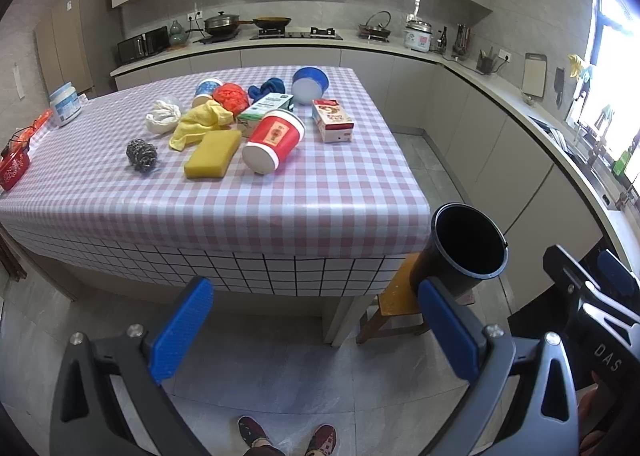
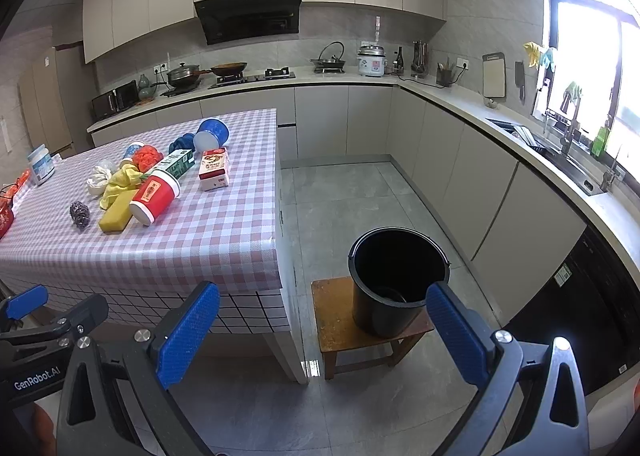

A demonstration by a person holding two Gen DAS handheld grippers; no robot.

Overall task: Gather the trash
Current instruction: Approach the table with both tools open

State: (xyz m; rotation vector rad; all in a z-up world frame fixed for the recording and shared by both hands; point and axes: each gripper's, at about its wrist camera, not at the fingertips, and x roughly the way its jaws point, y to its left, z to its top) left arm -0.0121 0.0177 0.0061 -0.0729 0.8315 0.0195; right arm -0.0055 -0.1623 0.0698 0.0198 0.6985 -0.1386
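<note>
A checked table holds a red paper cup on its side, a red-and-white carton, a green carton, a blue bowl, a yellow sponge, a yellow cloth, a steel scourer and a red bag. A black bucket stands on a wooden stool right of the table. My left gripper is open and empty, in front of the table. My right gripper is open and empty, near the bucket.
A white jar and red packets sit at the table's left end. Kitchen counters with a sink run along the back and right. Grey floor lies between table and cabinets. The person's feet show below.
</note>
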